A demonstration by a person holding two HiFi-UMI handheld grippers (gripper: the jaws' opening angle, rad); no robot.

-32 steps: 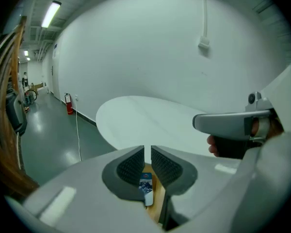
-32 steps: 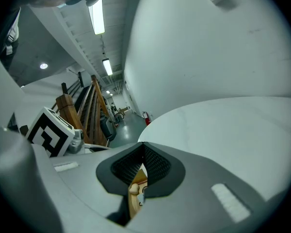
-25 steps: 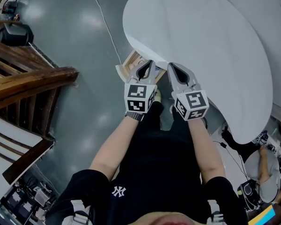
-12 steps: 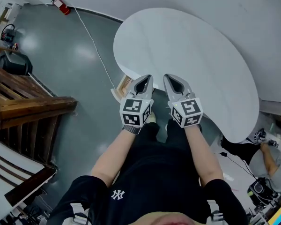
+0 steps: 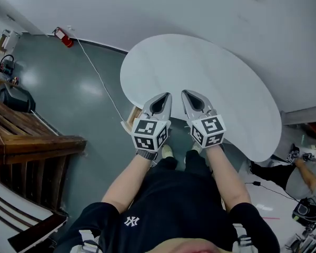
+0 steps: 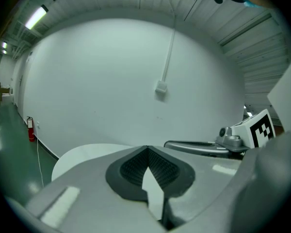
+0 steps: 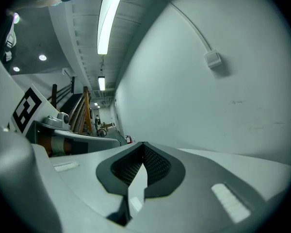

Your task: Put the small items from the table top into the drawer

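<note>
**Looks almost finished**

Seeing no small items on the table [image 5: 216, 73]; judging them already put away. Noting the drawer [image 5: 129, 121] pulled out under the near edge, beside the left gripper [image 5: 165, 96], contents hidden. Finding it and the right gripper [image 5: 186, 94] both closed on nothing. Remaining, probably: pushing the drawer shut.

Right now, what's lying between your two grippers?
Nothing. In the head view, the left gripper and right gripper sit side by side, and only a narrow strip of bare white table top shows between them.
</note>
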